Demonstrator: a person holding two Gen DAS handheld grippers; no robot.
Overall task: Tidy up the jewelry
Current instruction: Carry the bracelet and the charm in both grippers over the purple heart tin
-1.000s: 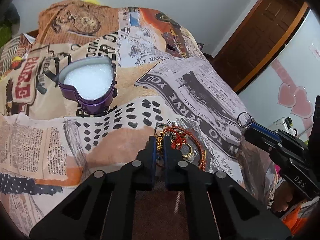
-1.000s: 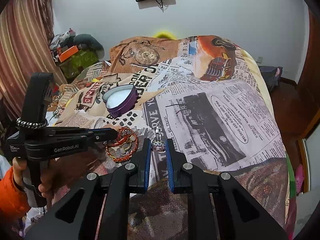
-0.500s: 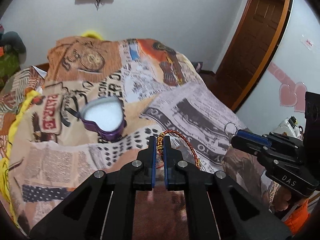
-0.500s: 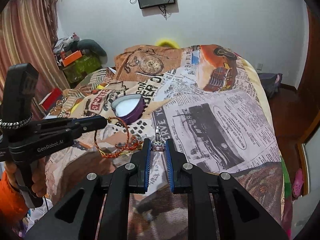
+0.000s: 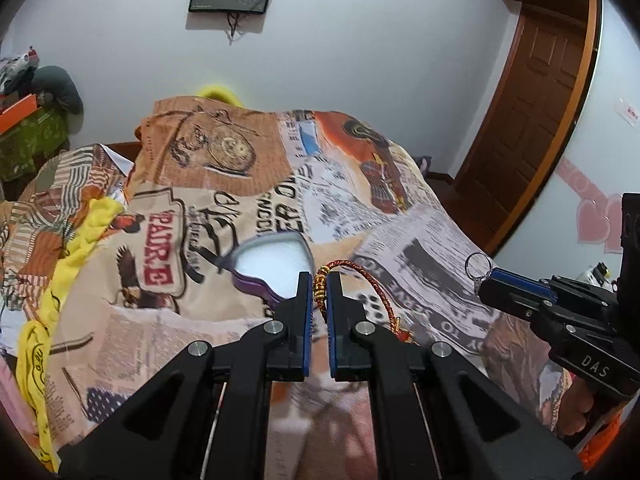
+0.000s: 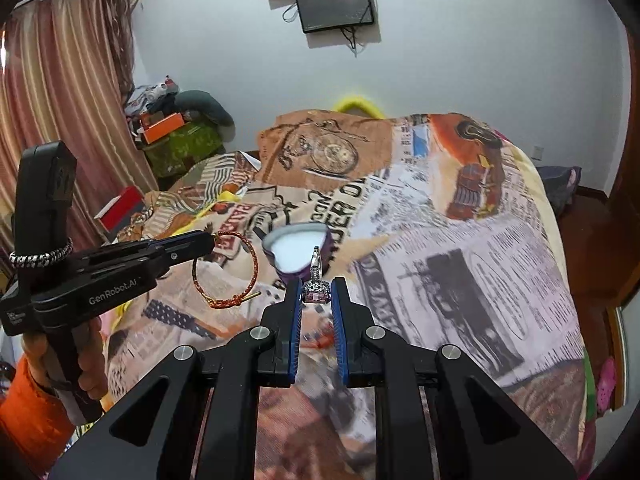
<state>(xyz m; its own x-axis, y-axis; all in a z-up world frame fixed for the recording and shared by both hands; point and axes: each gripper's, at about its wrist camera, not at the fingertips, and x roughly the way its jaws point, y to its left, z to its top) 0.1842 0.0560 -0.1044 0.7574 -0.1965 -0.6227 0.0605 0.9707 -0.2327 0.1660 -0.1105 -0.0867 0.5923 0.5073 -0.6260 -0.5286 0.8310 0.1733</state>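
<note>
heart-shaped box lies at 11 o'clock beyond left gripper, clamped on braided bracelet; right gripper, clamped on ring, sits farther.

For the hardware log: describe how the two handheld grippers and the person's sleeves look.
Both are matte black, with silver pivot bolts and blue-padded fingers. The left gripper reads "GenRobot.AI" and wears a braided silver band on its upright handle. The right gripper is marked "DAS". Both sleeves are orange. No cables are visible.
</note>
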